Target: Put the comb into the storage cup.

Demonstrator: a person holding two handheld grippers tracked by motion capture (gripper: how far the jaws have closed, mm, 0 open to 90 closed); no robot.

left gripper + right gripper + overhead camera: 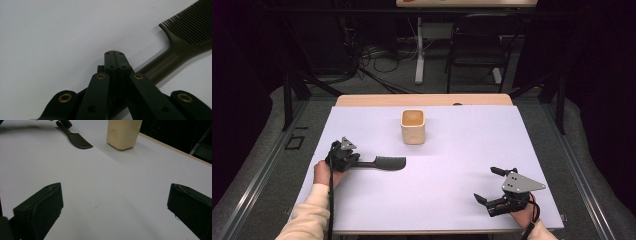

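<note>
One white sheet [437, 190] covers the wooden table [422, 100], whose bare edge shows as a strip along the sheet's far side, just above the middle of the high view. On the sheet lie two loose things: one dark comb [384, 163] and one cream-coloured cup [413, 126].

The comb lies flat at the left of centre in the high view, its toothed head toward the middle of the frame and its handle running left. The cup stands upright just above the centre of the frame, above and slightly right of the comb's head and apart from it; its mouth is open and squarish.

Two grippers are in the high view, one in each hand. The left gripper [357, 161] sits at the left of centre, at the comb's handle end. In the left gripper view its jaws stand pressed together at the tips, and the comb's handle [160, 67] runs from beneath them toward the upper right corner, where the teeth fan out; whether the jaws pinch the handle or merely lie closed over it cannot be told.

The right gripper [490, 185] rests at the lower right of the high view, its jaws spread wide with bare sheet between them. In the right gripper view the comb [77, 140] and cup [123, 133] sit at the top of the frame.
</note>
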